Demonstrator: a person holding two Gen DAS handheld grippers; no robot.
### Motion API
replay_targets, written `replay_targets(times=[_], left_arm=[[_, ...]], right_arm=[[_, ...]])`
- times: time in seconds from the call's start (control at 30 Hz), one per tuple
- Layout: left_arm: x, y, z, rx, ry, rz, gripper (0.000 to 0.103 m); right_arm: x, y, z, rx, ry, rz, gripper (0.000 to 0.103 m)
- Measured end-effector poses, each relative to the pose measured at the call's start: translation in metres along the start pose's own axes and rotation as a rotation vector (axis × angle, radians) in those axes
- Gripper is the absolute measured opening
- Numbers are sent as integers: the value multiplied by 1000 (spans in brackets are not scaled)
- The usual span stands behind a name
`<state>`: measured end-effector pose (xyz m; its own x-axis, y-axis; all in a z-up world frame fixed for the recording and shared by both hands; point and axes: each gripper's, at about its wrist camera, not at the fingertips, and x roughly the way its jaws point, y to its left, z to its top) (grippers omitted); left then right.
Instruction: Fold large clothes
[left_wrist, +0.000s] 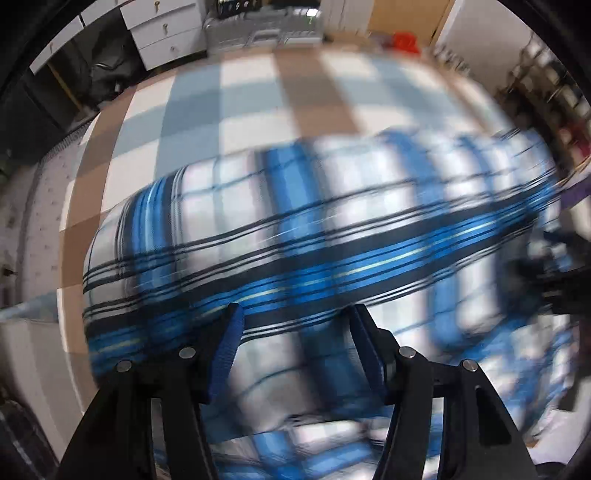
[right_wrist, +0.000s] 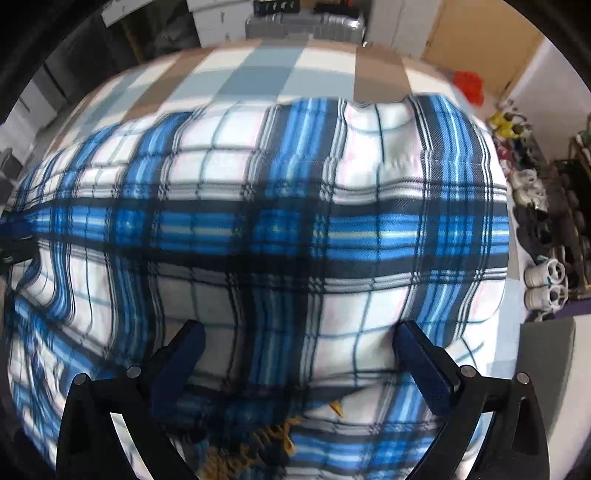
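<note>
A large blue, white and black plaid garment (right_wrist: 280, 229) is lying spread over a surface covered in a checked cloth (right_wrist: 258, 70) of pale blue, white and tan squares, and it is filling most of both views. The right wrist view is giving the sharper look: there the weave, a stitched seam and the far edge of the garment are reading clearly, and a patch of yellow-brown printing or fringe (right_wrist: 258, 439) is peeking out near the bottom, too blurred to identify. The right gripper (right_wrist: 295, 332) is hanging over the fabric with its jaws standing wide apart and nothing clamped between them. The left wrist view is smearing heavily, so the garment's folds and edges there are hard to trace; the left gripper (left_wrist: 295, 314) is showing its two blue-padded fingers (left_wrist: 229, 354) partly apart above the plaid, and whether the tips are touching the cloth cannot be told. Only the left view is showing white drawers (left_wrist: 166, 29) beyond the surface; only the right view is showing a row of shoes (right_wrist: 543, 280) on the floor at the right. A grey hard case (right_wrist: 306, 22) is standing past the far edge in both, cut off at the top.
</note>
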<state>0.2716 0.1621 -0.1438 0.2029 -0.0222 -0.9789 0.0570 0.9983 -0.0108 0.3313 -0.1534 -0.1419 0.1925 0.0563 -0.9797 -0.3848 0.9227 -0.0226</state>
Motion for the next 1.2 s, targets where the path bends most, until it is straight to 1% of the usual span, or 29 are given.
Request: replay_targets(times=[0.03,0.07,0.1,0.13,0.17,0.2,0.23,0.27,0.3,0.33,0.37,0.43,0.47,0.5,0.57,0.63,0.7,0.73,0.77,0.8,0.87,0.9,0.97,1.0,1.03,1.07,1.1,1.13,1.2], left_arm=[[9,-3,3,64,35,11,56],[5,-5,8,90,46,18,53],[1,-6,12,84,44,14,53],[-10,-7,18,66,25,-33,53],[-22,-9,25,58,-3,-113,53],[-37,-13,34,49,-50,-185,53],[-42,-15,39,42,-74,-189,53],[-45,-18,45,32,-87,-184,53],[-39,-21,54,27,-69,-185,53],[-28,-22,59,17,-34,-186,53],[-15,-19,64,-1,1,-182,53],[12,-12,62,-45,59,-158,52],[17,-11,62,-48,56,-144,51],[14,-14,60,-38,28,-131,52],[15,-23,57,-8,13,-78,52],[13,-28,53,7,4,-53,52],[7,-24,50,1,24,-73,52],[1,-22,47,-12,26,-81,52],[-4,-16,45,-29,19,-87,52],[-11,-6,41,-43,2,-80,52],[-15,14,32,-53,3,-68,52],[-14,21,29,-63,4,-78,52],[-6,44,15,-127,32,-121,52],[-2,48,12,-142,27,-165,52],[1,48,8,-150,6,-184,51],[-1,45,6,-147,-23,-184,52],[0,43,5,-129,-35,-172,52],[-2,37,2,-106,-39,-152,52],[-5,31,7,-78,-23,-116,52]], right_arm=[[-2,2,5,-27,31,-4,103],[-7,3,9,-39,28,-7,103],[-16,4,18,-45,0,-2,103],[-27,5,28,-35,-37,17,103],[-38,7,41,-12,-76,65,103],[-44,9,52,5,-99,110,103],[-47,12,65,21,-118,145,103],[-47,17,79,28,-122,163,103],[-44,23,90,24,-115,156,103],[-37,26,101,26,-105,138,103],[-23,28,111,36,-70,104,103],[7,32,113,34,25,52,103],[17,34,107,28,54,30,103],[25,34,104,24,67,30,103],[27,38,101,-12,23,6,103],[26,37,100,-13,13,6,103],[21,36,100,-36,31,27,103],[10,32,98,-40,9,34,103],[-2,24,93,-30,-34,26,103],[-10,16,90,-16,-65,21,103],[-14,-2,84,21,-76,5,103],[-11,-10,78,31,-62,27,103],[5,-20,68,11,-25,43,103],[4,-11,52,-19,-28,38,103],[7,-8,46,-51,-62,21,103],[7,-5,39,-66,-107,3,103],[3,-5,37,-62,-124,-4,103],[2,-5,36,-54,-129,-9,103],[-6,-1,31,-51,-108,-22,103]])
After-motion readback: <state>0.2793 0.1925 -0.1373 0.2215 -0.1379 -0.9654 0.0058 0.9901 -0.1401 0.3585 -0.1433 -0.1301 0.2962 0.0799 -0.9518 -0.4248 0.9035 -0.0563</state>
